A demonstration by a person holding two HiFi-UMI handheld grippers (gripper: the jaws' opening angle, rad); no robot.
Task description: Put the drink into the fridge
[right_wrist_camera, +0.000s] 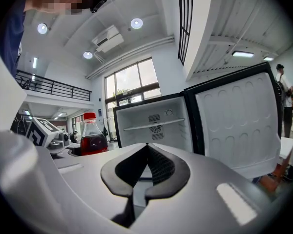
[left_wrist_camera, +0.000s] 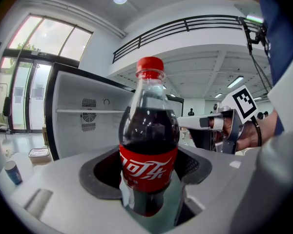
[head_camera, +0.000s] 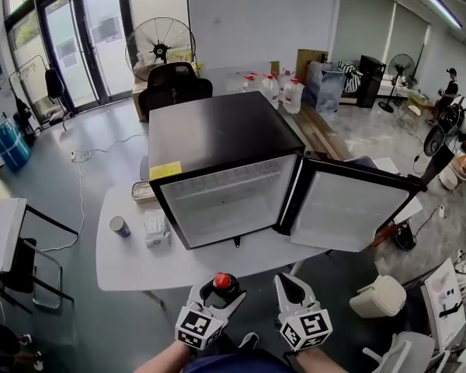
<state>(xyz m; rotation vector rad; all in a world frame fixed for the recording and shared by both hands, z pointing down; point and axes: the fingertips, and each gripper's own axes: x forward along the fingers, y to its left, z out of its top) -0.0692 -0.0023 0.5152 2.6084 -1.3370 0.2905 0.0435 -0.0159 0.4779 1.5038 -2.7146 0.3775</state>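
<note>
A cola bottle (left_wrist_camera: 149, 145) with a red cap (head_camera: 222, 281) and red label stands upright between the jaws of my left gripper (head_camera: 217, 292), which is shut on it. The bottle (right_wrist_camera: 91, 139) also shows in the right gripper view, at the left. My right gripper (head_camera: 293, 292) is shut with nothing in it, its jaw tips meeting (right_wrist_camera: 147, 146). Both grippers hang near the table's front edge, in front of the black mini fridge (head_camera: 217, 169). The fridge door (head_camera: 346, 208) is swung open to the right, and the white inside with one shelf (right_wrist_camera: 156, 125) is bare.
A white table (head_camera: 132, 263) carries the fridge, a small can (head_camera: 119, 225), a clear packet (head_camera: 155, 228) and a tray (head_camera: 142, 191). A white bin (head_camera: 382, 295) and a chair (head_camera: 443, 301) stand at the right. People stand far back right.
</note>
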